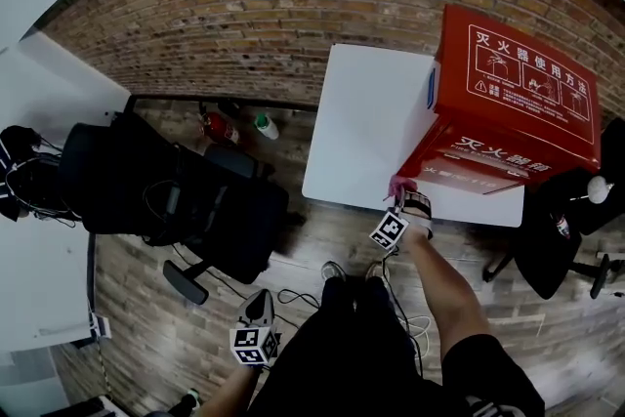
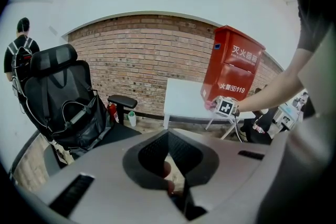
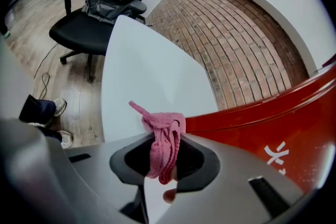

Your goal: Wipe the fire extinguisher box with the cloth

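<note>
The red fire extinguisher box [image 1: 508, 103] stands on the right end of a white table [image 1: 356, 127]. My right gripper [image 1: 398, 198] is at the table's front edge, by the box's lower left corner, shut on a pink cloth [image 1: 396, 185]. In the right gripper view the cloth [image 3: 164, 144] hangs bunched between the jaws, with the red box [image 3: 273, 123] close on the right. My left gripper [image 1: 257, 306] hangs low by the person's legs, far from the box, jaws together and nothing in them. In the left gripper view the box [image 2: 231, 68] shows far off.
A black office chair [image 1: 166, 195] with a bag on it stands left of the table. A red extinguisher bottle [image 1: 220, 127] and a small green-capped bottle [image 1: 266, 125] sit on the floor by the brick wall. Another chair [image 1: 557, 239] is at the right. Cables lie on the wooden floor.
</note>
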A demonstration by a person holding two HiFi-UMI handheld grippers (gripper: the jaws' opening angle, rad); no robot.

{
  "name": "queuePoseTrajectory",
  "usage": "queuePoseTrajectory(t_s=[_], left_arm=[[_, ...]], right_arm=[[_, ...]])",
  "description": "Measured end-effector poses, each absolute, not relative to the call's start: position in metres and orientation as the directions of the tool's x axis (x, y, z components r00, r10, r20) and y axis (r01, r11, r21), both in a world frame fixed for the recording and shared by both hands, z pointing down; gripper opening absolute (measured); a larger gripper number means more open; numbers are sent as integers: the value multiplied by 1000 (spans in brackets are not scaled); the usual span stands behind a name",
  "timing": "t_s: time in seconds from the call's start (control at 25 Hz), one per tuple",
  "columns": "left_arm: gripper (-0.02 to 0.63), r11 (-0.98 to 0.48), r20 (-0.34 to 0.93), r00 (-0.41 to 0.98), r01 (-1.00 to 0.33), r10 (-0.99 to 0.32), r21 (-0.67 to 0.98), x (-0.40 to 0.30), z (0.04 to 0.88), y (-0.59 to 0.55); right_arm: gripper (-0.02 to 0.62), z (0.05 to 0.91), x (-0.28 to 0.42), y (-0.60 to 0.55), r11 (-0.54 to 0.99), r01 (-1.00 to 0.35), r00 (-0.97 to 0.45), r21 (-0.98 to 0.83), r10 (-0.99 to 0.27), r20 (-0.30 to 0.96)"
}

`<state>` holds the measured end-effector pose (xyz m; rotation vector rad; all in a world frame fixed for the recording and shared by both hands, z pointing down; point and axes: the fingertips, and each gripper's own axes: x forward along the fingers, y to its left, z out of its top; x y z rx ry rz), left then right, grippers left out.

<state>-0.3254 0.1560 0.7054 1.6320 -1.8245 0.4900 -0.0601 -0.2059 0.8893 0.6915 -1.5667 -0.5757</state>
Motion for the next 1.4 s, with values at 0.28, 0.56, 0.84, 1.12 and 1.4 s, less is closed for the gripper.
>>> queuePoseTrajectory(t_s=[0.28, 0.56, 0.84, 1.12, 1.4], left_arm=[[23, 98, 628, 20, -983, -778, 153, -316, 696, 126], [21, 31, 571, 80, -983, -817, 182, -301, 682, 87], [21, -50, 484, 168, -967, -859, 249, -275, 648, 45], [22, -162, 376, 270, -942, -886, 295, -244, 608, 3], [22, -250, 269, 343, -911, -900, 327, -217, 562, -32]], right_arm=[[100, 842, -59, -182, 705, -405, -208, 582, -691, 692], [100, 755, -56, -168, 655, -601, -340, 458, -729, 594], [100, 666, -53, -148, 610, -750, -440, 256, -749, 496], [100, 605, -37, -133, 574, -814, -491, 87, -761, 425], [100, 547, -24, -113, 573, -819, -532, 31, -778, 333]])
